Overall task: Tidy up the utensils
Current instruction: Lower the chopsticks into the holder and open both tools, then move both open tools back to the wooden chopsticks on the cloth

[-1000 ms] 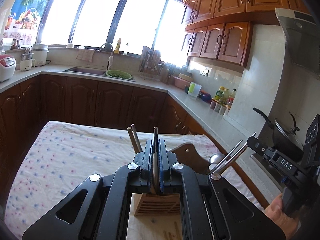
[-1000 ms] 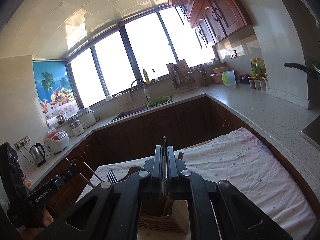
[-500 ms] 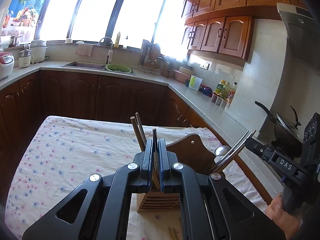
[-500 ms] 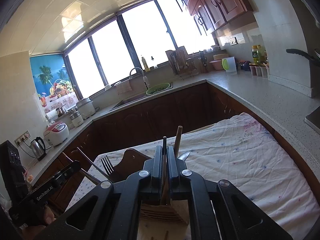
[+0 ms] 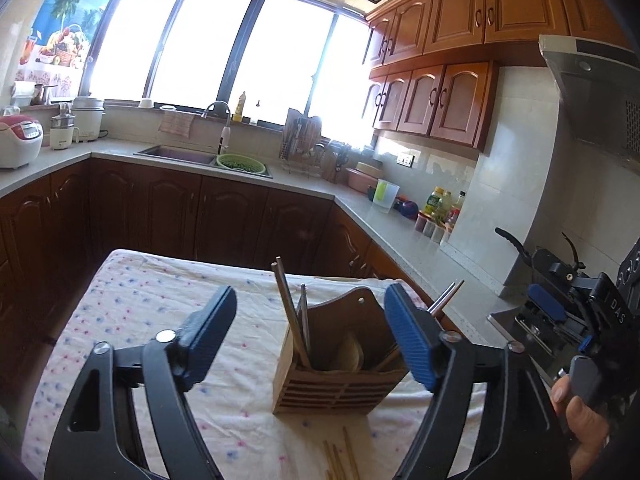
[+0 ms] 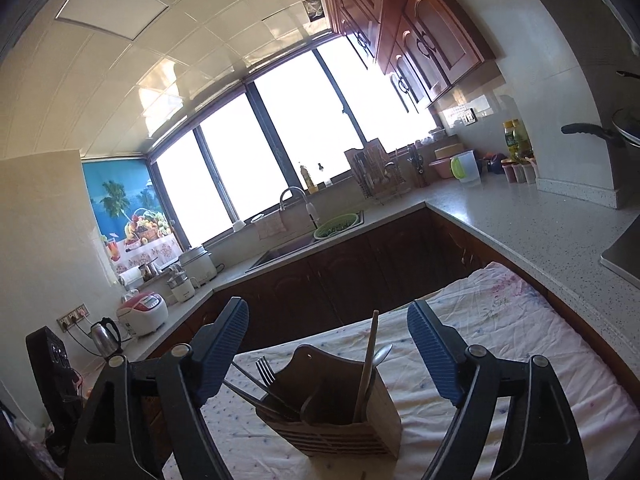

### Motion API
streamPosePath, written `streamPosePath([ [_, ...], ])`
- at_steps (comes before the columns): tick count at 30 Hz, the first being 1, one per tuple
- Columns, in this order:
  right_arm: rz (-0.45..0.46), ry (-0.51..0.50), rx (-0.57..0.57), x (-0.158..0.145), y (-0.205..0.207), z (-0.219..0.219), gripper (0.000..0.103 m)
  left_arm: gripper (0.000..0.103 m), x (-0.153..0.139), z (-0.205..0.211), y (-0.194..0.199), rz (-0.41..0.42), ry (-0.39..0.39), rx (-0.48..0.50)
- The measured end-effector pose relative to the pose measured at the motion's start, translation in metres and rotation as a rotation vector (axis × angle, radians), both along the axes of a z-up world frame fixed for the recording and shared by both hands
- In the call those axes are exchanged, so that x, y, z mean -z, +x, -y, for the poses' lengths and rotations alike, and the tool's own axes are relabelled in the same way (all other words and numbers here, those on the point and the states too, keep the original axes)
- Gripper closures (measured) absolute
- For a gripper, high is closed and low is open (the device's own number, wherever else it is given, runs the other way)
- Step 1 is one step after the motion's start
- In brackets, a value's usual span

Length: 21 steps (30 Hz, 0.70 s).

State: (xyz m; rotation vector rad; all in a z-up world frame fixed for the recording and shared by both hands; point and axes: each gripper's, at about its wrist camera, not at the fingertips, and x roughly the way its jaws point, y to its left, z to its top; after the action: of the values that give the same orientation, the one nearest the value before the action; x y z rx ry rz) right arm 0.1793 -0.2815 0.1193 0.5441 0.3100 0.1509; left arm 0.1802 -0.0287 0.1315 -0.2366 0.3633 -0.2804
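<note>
Blue ribbed pads are sitting closest to both cameras. The left gripper [image 5: 308,334] is opening its jaws wide, nothing pinched between them, and the right gripper [image 6: 328,354] is doing the same, jaws spreading with nothing gripped. A few loose wooden chopsticks [image 5: 340,458] are lying on the floral tablecloth [image 5: 140,312] right under the left gripper.

Just past the pads, the wooden utensil holder [image 5: 340,384] is standing upright on the cloth, framed between the fingers in both views but not touched by them. It's holding metal chopsticks [image 5: 294,316] leaning in the left compartment, a fork [image 6: 265,372] poking up, a spoon [image 6: 382,354] and a wooden stick [image 6: 370,356] standing in the other side.

Off to the right in the left wrist view, a person's hand [image 5: 580,416] is gripping the handle of the other gripper.

Further back, the grey countertop [image 6: 520,228] is running around the room, with a green colander [image 5: 241,163] sitting at the sink [image 5: 176,155] and bright windows [image 5: 240,52] glaring behind it all.
</note>
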Motion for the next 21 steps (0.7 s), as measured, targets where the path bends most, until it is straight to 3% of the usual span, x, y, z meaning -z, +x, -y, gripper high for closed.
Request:
streamPosePath([
  [4,0.013,-0.004,-0.003,-0.001,-0.024,0.000,0.004,0.014,0.011,-0.010,-0.021,-0.022,0.004,-0.026],
  [21,-0.211,-0.026,-0.003,0.086,-0.098,-0.007,0.004,0.014,0.105,-0.012,-0.075,-0.264,0.048,-0.026],
])
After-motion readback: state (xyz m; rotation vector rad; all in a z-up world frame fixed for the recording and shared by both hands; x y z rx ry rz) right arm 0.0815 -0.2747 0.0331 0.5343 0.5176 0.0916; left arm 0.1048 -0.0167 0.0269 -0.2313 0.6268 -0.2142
